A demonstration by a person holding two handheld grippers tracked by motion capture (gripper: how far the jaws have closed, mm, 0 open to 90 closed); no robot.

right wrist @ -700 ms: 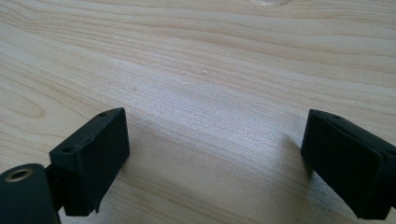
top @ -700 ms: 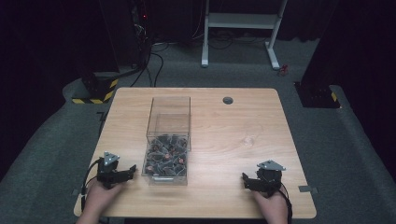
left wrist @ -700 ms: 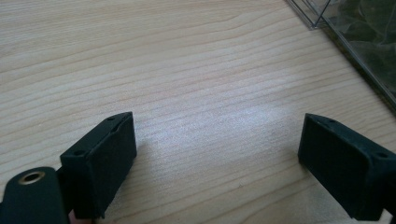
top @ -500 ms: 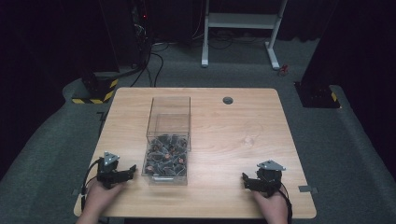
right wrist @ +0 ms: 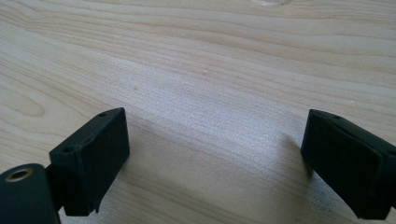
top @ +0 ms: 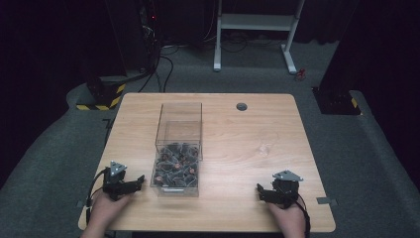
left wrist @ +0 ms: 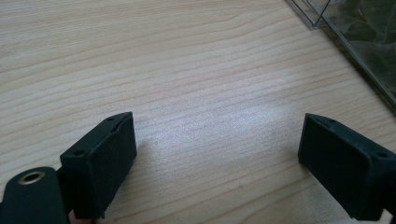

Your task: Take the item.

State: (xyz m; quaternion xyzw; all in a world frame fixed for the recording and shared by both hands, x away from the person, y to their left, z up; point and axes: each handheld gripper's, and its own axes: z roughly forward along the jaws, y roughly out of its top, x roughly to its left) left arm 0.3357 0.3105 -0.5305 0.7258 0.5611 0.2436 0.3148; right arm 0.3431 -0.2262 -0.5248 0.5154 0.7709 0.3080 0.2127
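Both tongs, left [top: 140, 179] and right [top: 259, 190], gaped empty on the counter [top: 237, 144]; could have nudged the clear box [top: 178, 148], spilling dark pieces [top: 176, 168].

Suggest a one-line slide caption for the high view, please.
Two open grippers, left and right, rest either side of a clear box.

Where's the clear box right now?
In the high view the clear box stands left of the table's middle, its near end beside the left gripper; the right gripper is well apart.
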